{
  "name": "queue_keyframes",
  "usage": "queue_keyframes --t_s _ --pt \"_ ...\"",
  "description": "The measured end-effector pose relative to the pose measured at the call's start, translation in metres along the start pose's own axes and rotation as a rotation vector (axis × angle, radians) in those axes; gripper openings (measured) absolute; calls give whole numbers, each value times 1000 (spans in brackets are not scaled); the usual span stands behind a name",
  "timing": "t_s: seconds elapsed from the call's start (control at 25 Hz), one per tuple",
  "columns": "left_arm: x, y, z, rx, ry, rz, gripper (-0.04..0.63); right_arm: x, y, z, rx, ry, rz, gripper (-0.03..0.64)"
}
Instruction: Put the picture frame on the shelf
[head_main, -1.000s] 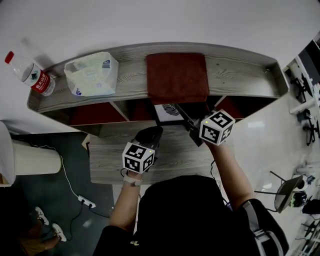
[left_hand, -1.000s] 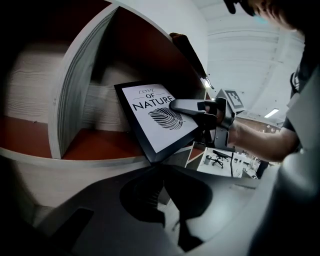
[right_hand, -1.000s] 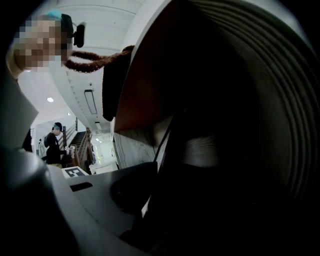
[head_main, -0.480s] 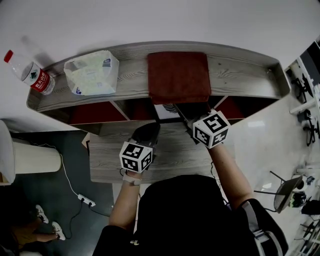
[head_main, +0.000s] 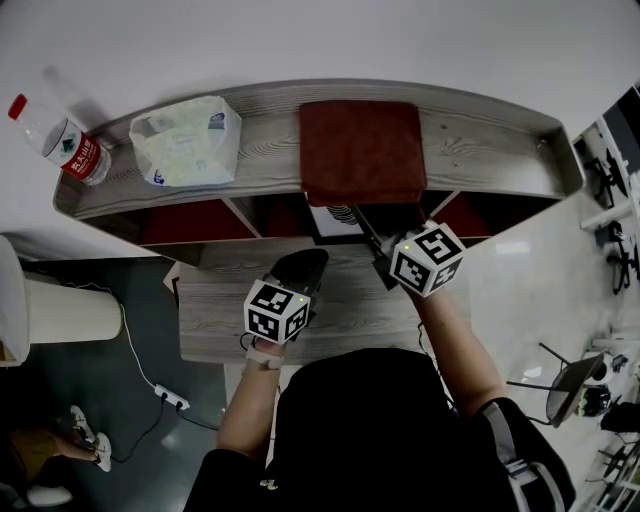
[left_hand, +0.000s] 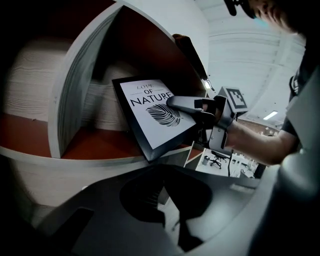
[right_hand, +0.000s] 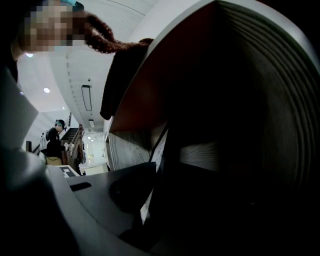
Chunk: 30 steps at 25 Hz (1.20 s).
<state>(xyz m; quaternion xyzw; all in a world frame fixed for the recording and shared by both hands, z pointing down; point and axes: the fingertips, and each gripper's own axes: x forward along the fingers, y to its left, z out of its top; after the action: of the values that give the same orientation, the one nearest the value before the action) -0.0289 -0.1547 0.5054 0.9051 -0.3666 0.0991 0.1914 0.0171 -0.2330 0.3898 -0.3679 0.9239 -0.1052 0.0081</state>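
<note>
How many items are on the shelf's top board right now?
3: a water bottle at the left end, a tissue pack beside it, a red cloth in the middle. None seems hidden.

Head view steeply downward; gripper views close, toward the same shelf (head_main: 480, 140)

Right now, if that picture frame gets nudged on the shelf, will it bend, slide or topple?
Probably stiff: the picture frame shows flat, straight edges while tilted in the right gripper, whose jaws are closing with it between them. Likely tippy: it looks thin, with no stand visible. Its smooth front may be slippery.
</note>
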Motion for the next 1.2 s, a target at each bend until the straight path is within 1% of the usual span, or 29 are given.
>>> queue_keyframes --t_s 0.2,0.28,0.4,0.56,0.8,1.08,1.2 --pt "8 4 2 -13 -23 27 9 0 -1 0 26 -16 7 75" --pt "9 8 0 -23 -27 48 9 1 -4 -2 26 -6 -1 86" --pt "7 15 0 -60 -43 68 9 1 -9 -5 6 21 -38 114" --pt "6 17 2 -71 -52 75 9 1 -19 -8 -47 58 -106 160" --pt "4 25 6 -127 -89 98 9 3 -33 -19 -97 126 -194 234" --pt "3 31 8 -162 -108 112 9 3 -36 -22 -152 125 -243 249" --pt "3 32 8 -184 -119 122 9 0 -37 -24 -148 131 -259 250"
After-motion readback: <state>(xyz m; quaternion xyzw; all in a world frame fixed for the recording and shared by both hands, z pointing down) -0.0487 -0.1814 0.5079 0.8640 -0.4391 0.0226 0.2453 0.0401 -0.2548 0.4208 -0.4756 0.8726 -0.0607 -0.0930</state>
